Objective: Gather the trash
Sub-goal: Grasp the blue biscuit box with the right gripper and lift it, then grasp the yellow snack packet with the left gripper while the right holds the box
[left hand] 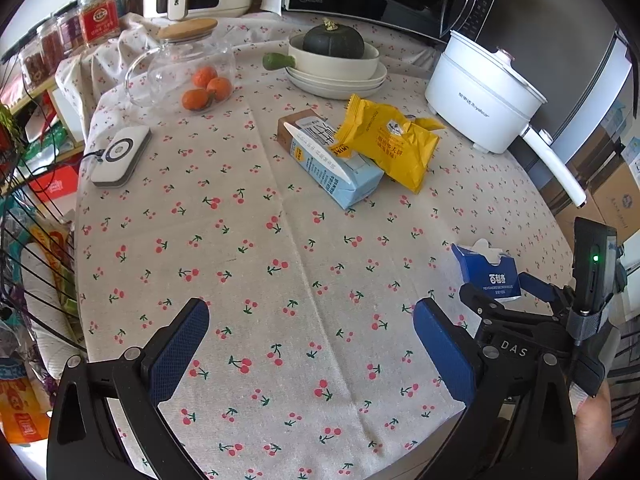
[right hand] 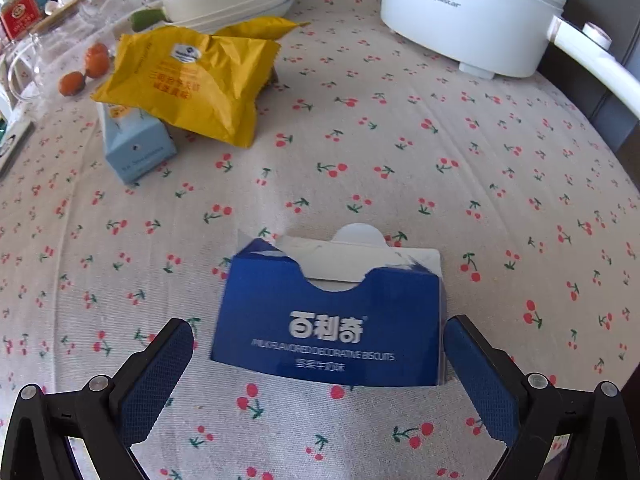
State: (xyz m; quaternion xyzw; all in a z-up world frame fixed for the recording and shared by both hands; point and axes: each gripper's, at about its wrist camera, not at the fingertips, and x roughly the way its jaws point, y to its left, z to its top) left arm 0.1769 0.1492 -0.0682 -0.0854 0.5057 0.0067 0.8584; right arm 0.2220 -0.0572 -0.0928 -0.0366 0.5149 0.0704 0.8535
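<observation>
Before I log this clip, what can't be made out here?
- Whether the blue biscuit box is empty: its opening faces away, right wrist view.
- Carton top label: yellow wrapper overlaps it, left wrist view.
- Any trash bin: in neither view.
- Orange jar labels: too small, left wrist view.

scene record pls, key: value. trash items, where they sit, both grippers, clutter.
surface: cherry-print tablecloth
trash 1: open blue cardboard biscuit box, upright, near table edge
trash 2: crumpled yellow snack bag, lying partly on trash 3
trash 3: pale blue drink carton, on its side
right gripper: open, fingers either side of biscuit box, no grip yet
left gripper: open, empty, over bare cloth
clutter: white electric pot, glass teapot, stacked plates
</observation>
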